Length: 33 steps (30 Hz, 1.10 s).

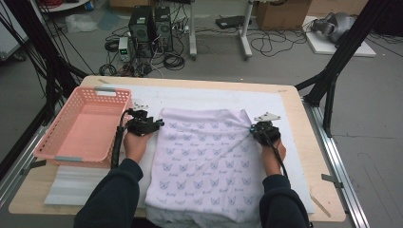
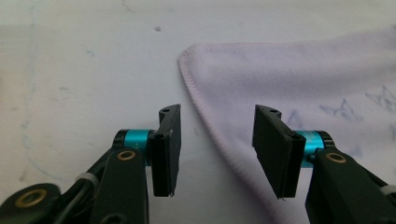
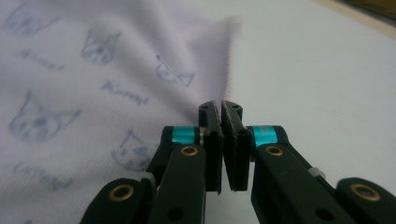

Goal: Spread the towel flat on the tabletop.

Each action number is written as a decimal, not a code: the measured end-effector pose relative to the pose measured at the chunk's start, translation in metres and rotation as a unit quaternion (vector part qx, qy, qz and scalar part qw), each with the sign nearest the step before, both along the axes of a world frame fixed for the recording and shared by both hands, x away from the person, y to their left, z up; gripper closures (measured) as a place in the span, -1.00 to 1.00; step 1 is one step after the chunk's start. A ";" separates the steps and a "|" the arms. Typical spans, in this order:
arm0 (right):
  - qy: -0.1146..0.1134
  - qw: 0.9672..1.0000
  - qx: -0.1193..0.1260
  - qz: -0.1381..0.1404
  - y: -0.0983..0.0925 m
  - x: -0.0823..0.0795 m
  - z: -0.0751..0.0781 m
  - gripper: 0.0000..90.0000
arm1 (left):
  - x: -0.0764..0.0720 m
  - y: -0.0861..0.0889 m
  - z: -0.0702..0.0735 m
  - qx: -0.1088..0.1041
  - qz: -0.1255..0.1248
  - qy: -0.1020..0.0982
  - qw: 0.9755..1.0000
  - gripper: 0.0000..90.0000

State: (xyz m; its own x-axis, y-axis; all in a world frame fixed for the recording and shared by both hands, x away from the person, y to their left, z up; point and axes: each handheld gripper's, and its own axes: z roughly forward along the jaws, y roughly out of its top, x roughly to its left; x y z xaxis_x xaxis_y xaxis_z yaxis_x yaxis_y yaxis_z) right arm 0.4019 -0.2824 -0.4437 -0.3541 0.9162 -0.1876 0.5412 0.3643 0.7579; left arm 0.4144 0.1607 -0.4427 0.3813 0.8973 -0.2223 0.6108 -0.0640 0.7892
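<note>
Pale lilac towel point(image 1: 204, 156) with a small cat print lies flat on the white mat point(image 1: 285, 107) covering the wooden table point(image 1: 311, 142); its near edge hangs over the table edge towards the person.

Left gripper point(image 1: 159, 124) sits at the towel's far left corner. In the left gripper view its jaws stand about half open, straddling the hemmed edge of the towel point(image 2: 299, 79); the pads touch no cloth.

Right gripper point(image 1: 252, 128) is at the far right corner. In the right gripper view its jaws are pressed together, pinching the edge of the towel point(image 3: 93, 70), which puckers up into the pads.

Pink basket point(image 1: 71, 153) sits left of the towel, just beside the left hand point(image 1: 135, 145).
</note>
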 end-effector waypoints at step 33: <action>0.003 0.991 0.100 0.094 -0.026 -0.080 0.018 0.01 | -0.065 -0.039 -0.008 0.075 -0.104 -0.028 0.991 0.39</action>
State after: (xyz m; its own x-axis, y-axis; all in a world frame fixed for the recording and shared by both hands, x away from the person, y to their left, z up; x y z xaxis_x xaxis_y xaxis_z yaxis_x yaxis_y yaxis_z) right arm 0.3223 -0.3081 -0.4255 -0.5218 0.8530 -0.0069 0.4826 0.3019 0.8222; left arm 0.3495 0.1215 -0.4507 0.5697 0.8193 -0.0656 0.5273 -0.3031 0.7938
